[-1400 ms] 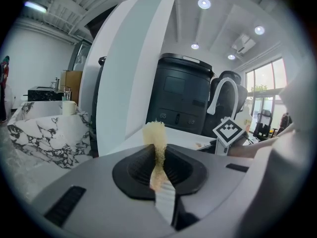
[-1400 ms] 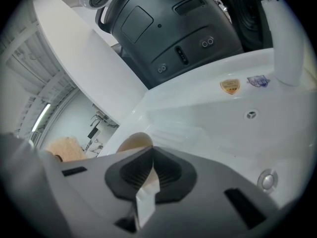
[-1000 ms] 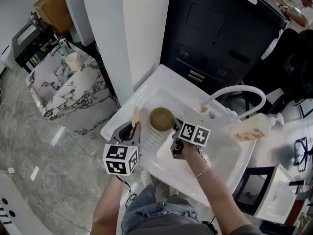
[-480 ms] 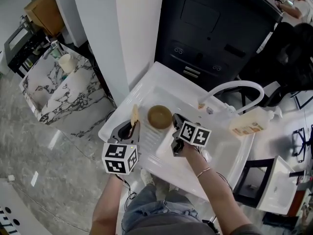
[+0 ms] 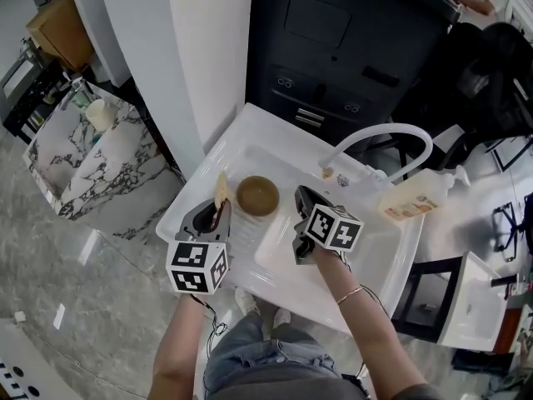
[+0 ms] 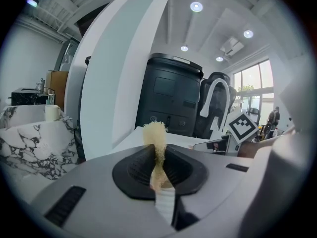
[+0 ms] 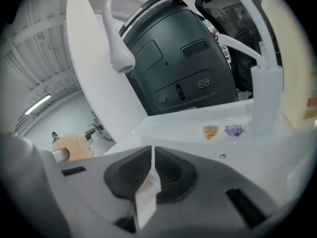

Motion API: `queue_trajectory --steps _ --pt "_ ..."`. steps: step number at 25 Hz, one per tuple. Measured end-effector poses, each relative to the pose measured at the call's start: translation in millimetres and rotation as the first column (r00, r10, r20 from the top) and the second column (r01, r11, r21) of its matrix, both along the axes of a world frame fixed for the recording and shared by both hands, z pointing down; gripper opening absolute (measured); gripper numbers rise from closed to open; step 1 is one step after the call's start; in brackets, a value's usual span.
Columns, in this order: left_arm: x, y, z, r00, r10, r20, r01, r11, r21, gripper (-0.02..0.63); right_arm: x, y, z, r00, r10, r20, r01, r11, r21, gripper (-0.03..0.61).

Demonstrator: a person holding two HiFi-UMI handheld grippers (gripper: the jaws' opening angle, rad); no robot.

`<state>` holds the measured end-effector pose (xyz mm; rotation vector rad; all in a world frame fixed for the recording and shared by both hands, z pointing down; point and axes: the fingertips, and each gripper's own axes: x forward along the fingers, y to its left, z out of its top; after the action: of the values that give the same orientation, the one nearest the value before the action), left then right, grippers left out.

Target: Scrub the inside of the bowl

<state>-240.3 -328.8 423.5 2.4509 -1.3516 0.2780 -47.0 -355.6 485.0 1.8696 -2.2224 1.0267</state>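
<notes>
A brown bowl (image 5: pixel 256 196) stands upright on the ribbed drainboard of the white sink (image 5: pixel 250 127). My left gripper (image 5: pixel 216 213) is just left of the bowl, shut on a thin yellow sponge (image 5: pixel 220 190) that sticks up past the jaws. The left gripper view shows the sponge (image 6: pixel 155 135) pinched between the black pads of that gripper (image 6: pixel 158 157). My right gripper (image 5: pixel 301 198) hovers a little right of the bowl, over the basin's left edge, apart from it. In the right gripper view its jaws (image 7: pixel 151 175) are shut with nothing between them.
A white arched faucet (image 5: pixel 391 133) rises at the sink's back right, also seen as a curved spout (image 7: pixel 119 48). A pale soap bottle (image 5: pixel 414 198) lies right of it. A black cabinet (image 5: pixel 350 40) stands behind, a marble-patterned counter (image 5: pixel 75 161) to the left.
The right gripper has drawn a little away from the bowl's right rim. The left gripper keeps the sponge beside the bowl. The head view has shifted slightly.
</notes>
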Motion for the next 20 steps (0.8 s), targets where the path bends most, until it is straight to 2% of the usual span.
queue_trajectory --steps 7,20 --pt "15.6 12.2 -9.8 1.000 -0.014 0.017 0.013 1.000 0.024 0.045 5.0 23.1 -37.9 0.997 -0.064 -0.051 0.070 0.991 0.111 0.017" --pt "63.8 66.1 -32.3 0.999 -0.010 0.051 0.005 0.997 0.083 0.046 18.5 95.2 -98.6 0.972 -0.167 -0.165 0.207 0.940 0.270 0.011"
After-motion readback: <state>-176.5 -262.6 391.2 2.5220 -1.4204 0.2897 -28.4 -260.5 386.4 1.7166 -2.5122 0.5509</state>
